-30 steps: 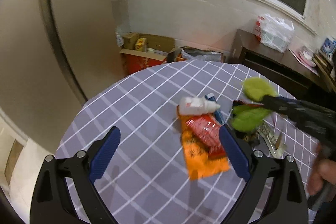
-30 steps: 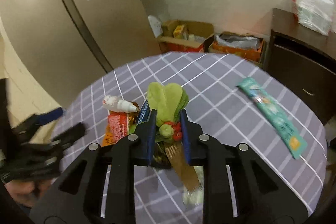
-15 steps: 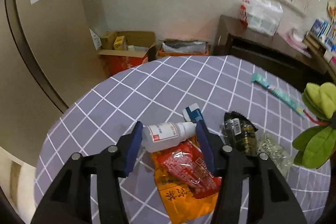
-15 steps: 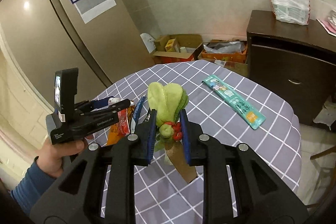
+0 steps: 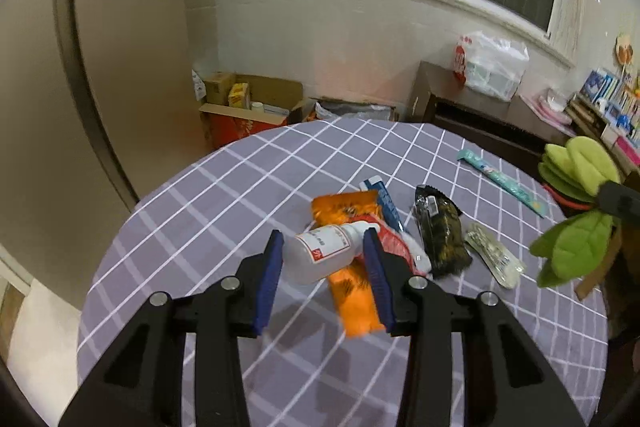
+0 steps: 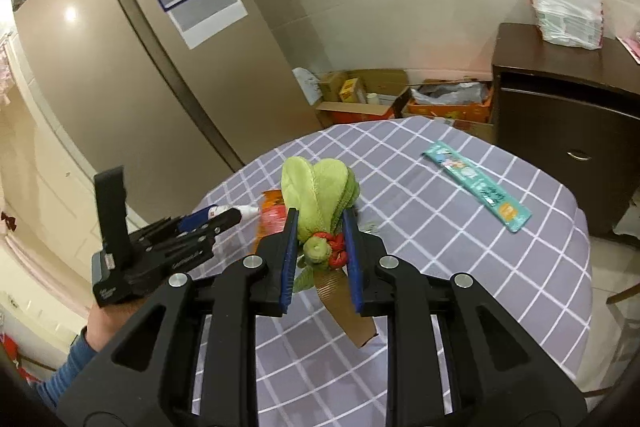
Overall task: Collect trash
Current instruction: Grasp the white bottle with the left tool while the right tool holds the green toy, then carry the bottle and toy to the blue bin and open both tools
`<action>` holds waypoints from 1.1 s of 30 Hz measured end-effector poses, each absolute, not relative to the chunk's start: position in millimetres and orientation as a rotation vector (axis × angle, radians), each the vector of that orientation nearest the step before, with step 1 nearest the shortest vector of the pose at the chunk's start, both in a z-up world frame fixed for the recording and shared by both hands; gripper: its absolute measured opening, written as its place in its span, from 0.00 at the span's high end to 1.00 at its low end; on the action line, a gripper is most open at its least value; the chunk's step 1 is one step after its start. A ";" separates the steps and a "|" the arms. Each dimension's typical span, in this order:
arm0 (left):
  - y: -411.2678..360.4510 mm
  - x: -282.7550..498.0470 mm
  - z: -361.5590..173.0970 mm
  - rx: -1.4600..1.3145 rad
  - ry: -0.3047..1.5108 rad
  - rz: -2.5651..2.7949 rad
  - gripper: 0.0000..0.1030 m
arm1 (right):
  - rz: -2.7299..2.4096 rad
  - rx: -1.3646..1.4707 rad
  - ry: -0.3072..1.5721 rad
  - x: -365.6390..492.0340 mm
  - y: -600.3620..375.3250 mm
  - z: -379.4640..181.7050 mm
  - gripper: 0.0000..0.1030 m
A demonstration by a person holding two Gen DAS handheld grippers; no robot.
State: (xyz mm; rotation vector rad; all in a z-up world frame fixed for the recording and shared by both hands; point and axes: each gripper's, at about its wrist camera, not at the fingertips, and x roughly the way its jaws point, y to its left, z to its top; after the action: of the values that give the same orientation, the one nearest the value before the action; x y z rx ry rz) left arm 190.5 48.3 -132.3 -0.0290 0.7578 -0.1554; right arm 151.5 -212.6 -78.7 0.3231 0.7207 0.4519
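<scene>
Left gripper (image 5: pixel 325 255): clamped on a white plastic bottle (image 5: pixel 326 253) — lifted above the orange snack packet (image 5: pixel 352 267).
Right gripper (image 6: pixel 320 251): clenched around a green fabric flower (image 6: pixel 318 201), over the checked tablecloth (image 6: pixel 420 195).

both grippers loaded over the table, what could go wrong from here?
1. The white bottle sits slanted in the left gripper; it may twist out and drop onto the wrappers.
2. The right gripper pinches only the soft green plush flower near its base; it could slip.
</scene>
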 end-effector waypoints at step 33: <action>393.5 -79.7 -322.3 -0.497 1.075 0.471 0.14 | 1.000 -0.182 1.257 51.6 311.5 -223.2 0.18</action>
State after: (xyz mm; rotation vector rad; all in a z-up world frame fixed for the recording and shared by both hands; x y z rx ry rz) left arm -79.7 393.5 -322.3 -0.4968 1.0753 0.4713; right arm 51.6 311.5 -223.2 -0.1825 1.2572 0.9999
